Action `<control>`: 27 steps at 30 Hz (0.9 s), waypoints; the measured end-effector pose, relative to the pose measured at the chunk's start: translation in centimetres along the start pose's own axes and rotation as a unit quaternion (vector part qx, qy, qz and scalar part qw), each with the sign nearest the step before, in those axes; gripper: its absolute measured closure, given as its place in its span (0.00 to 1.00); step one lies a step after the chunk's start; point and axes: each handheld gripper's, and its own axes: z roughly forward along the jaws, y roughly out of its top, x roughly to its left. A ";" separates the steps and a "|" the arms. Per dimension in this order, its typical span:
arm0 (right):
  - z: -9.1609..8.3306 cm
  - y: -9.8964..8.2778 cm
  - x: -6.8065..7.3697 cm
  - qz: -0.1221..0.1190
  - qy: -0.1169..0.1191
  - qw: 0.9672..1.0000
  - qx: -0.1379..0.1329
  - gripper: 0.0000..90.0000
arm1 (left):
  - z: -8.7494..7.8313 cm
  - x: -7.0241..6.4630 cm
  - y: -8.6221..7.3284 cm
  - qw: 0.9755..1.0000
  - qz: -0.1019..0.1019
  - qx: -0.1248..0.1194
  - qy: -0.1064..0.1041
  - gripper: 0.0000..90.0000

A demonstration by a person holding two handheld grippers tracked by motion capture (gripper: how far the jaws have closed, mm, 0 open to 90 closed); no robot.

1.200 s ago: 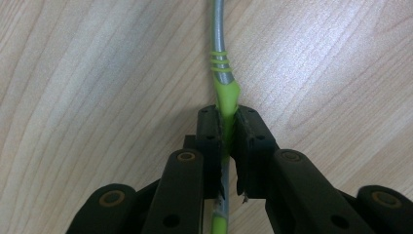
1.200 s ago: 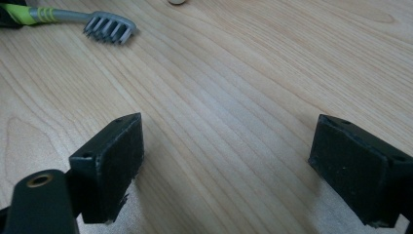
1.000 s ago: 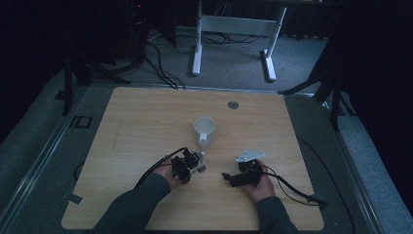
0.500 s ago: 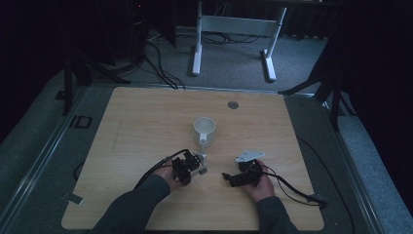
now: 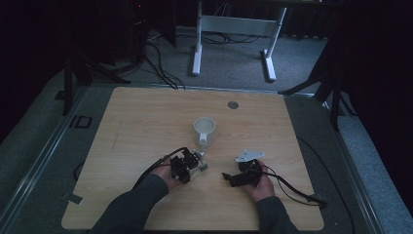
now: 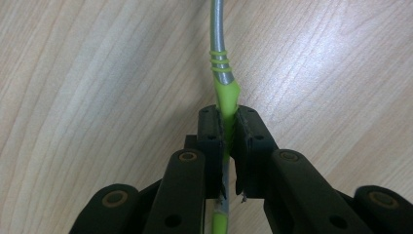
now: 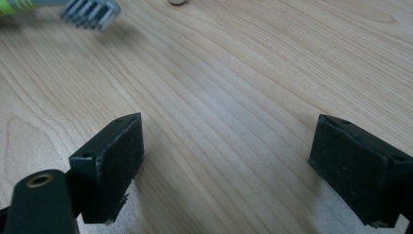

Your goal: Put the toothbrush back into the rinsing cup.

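The left gripper (image 6: 228,129) is clamped on the green-handled fork (image 6: 225,92) at lower centre of its view. The right gripper (image 7: 229,161) is held wide apart above bare table (image 7: 234,87); fork tines appear upper left.

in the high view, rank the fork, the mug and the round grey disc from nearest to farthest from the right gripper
1. fork, to the left of the right gripper, held by the left gripper
2. mug, at mid table
3. round grey disc, near the far edge
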 end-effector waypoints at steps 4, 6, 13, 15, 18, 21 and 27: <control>0.0 0.0 0.0 0.000 0.000 1.000 0.000 0.13 | -0.3 0.1 -0.1 1.000 0.002 -0.010 0.000 0.92; 0.0 0.0 0.0 0.001 0.000 1.000 0.000 0.13 | -0.5 0.1 -0.2 1.000 0.001 -0.018 0.000 0.92; 0.0 0.0 0.0 0.000 0.000 1.000 0.000 0.13 | -1.2 0.3 -0.4 0.999 0.003 -0.041 -0.001 0.92; 0.0 0.0 0.0 0.000 0.000 1.000 0.000 0.13 | -1.3 0.3 -0.5 0.999 0.004 -0.045 -0.002 0.92; 0.0 0.0 0.0 0.000 0.000 1.000 0.000 0.13 | -1.6 0.4 -0.6 0.999 0.004 -0.051 -0.004 0.92; 0.0 0.0 0.0 0.001 0.000 1.000 0.000 0.13 | -1.8 0.4 -0.6 0.998 0.006 -0.057 -0.006 0.92; 0.0 0.0 0.0 0.001 0.000 1.000 0.000 0.13 | -2.3 0.5 -0.8 0.997 0.004 -0.078 -0.001 0.92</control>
